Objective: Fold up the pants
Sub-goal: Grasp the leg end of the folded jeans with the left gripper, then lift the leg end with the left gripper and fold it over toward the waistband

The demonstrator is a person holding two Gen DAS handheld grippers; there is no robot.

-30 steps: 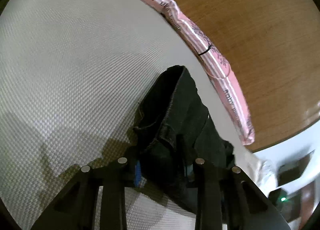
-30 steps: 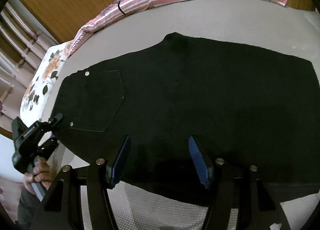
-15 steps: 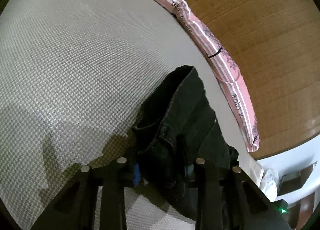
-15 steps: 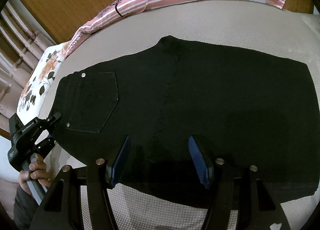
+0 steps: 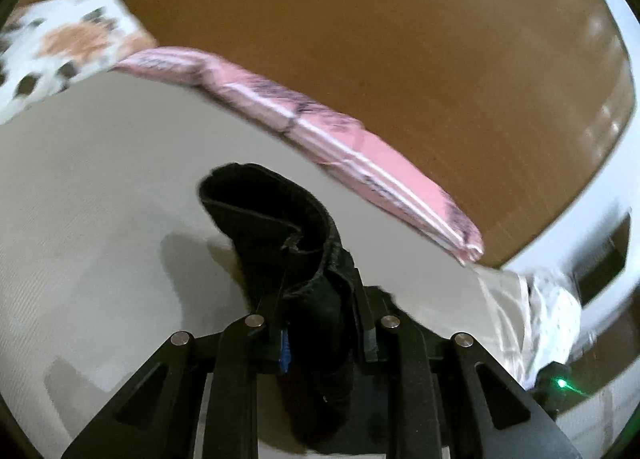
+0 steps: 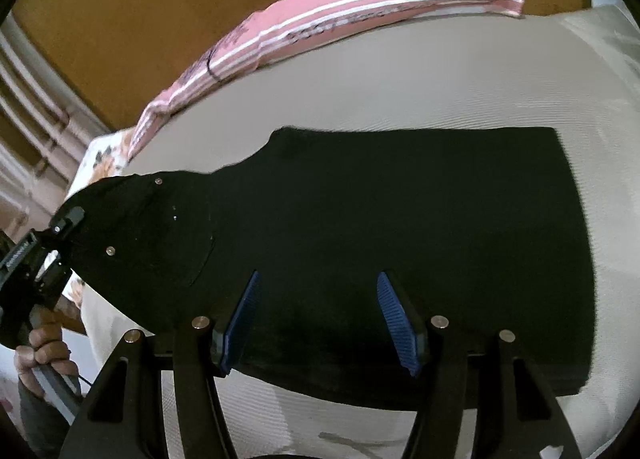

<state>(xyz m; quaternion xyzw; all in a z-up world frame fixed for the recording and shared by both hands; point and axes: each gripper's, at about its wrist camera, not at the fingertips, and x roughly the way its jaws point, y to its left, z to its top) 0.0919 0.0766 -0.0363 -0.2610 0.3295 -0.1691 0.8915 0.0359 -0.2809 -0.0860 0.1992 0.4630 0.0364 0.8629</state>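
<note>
Black pants (image 6: 380, 211) lie flat across a beige bed (image 6: 400, 83), folded lengthwise, waist to the left. My left gripper (image 5: 320, 319) is shut on the waistband end of the pants (image 5: 288, 235) and holds it lifted off the bed. In the right wrist view the left gripper (image 6: 66, 219) shows at the far left, held by a hand, with the waist corner raised. My right gripper (image 6: 318, 315) is open, its blue pads (image 6: 244, 315) hovering over the near edge of the pants at mid-leg, holding nothing.
A pink striped pillow (image 6: 340, 15) lies along the far bed edge against a brown wooden headboard (image 5: 360, 39). A floral pillow (image 5: 60, 47) sits at the bed's left end. White bedding (image 5: 552, 311) is bunched at the right.
My left gripper has lifted the waistband up off the bed and tilted upward. The right gripper stayed open above the pants, and its view has shifted lower and closer.
</note>
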